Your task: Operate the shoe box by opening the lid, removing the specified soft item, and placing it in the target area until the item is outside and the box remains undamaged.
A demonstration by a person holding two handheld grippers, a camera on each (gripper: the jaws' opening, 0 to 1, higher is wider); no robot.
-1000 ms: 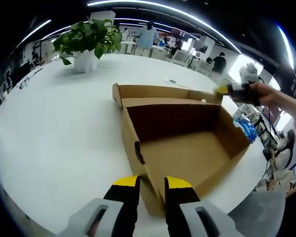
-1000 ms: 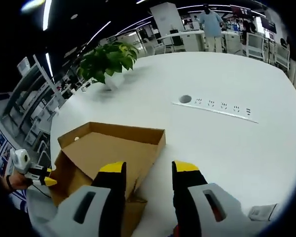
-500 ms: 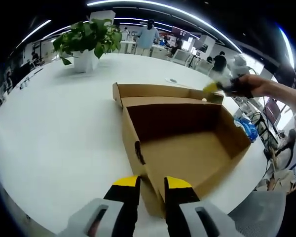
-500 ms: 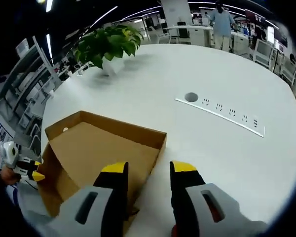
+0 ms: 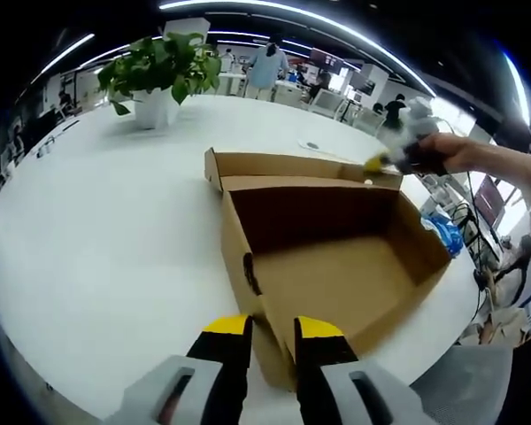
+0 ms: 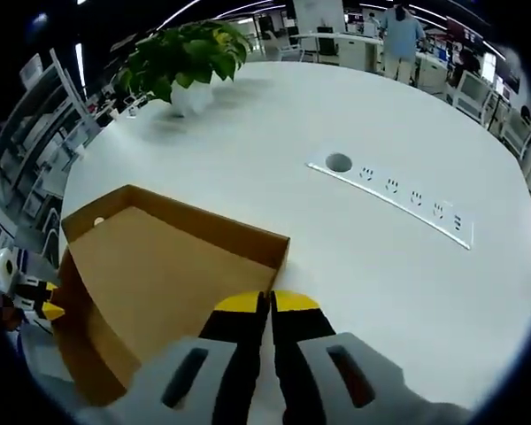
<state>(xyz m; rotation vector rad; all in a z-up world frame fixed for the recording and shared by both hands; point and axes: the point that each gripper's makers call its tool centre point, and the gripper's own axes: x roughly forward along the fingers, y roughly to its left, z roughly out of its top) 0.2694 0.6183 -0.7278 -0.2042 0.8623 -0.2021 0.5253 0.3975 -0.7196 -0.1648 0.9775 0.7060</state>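
In the left gripper view, the left gripper sits nearest, its yellow-tipped jaws clamped on the near corner wall of the shoe box, one jaw on each side of the cardboard. The box spreads away ahead of those jaws, open and bare brown inside, with no soft item to be seen in it; its lid lies folded back beyond the far wall. At the far right corner of the lid the right gripper reaches in, held by a hand. In the right gripper view, the right gripper has its jaws pressed together, tips at the lid's edge; whether cardboard is pinched between them cannot be told. Farther off on the white table lie a socket strip and a potted plant.
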